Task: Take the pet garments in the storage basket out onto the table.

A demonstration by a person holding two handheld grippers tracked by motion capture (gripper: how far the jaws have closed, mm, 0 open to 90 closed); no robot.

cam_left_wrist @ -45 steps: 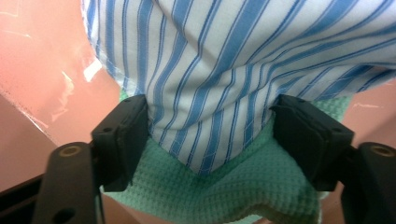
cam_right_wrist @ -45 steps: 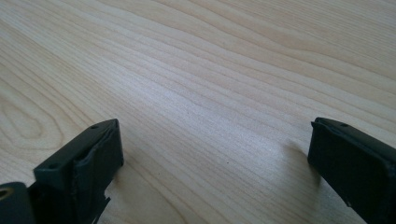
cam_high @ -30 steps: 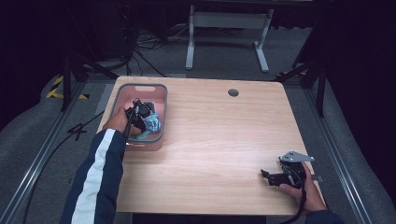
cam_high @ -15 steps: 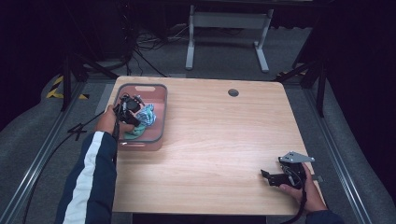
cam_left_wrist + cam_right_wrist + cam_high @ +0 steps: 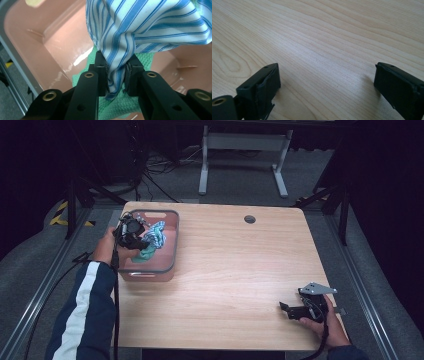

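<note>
striped cloth (image 5: 140, 27): bunched, lifted over pink bin (image 5: 167, 237) | green cloth (image 5: 117, 107): beneath it in bin | left gripper (image 5: 117, 72): pinching striped cloth | right gripper (image 5: 325, 82): jaws spread, low over table (image 5: 240, 270), well apart from bin

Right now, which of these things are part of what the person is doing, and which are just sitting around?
In use:
- blue-and-white striped cloth, pinched in the left gripper
- pink plastic bin
- green knitted cloth inside it

Just there:
- right gripper, open over the wooden table
- round dark hole in the tabletop
</note>
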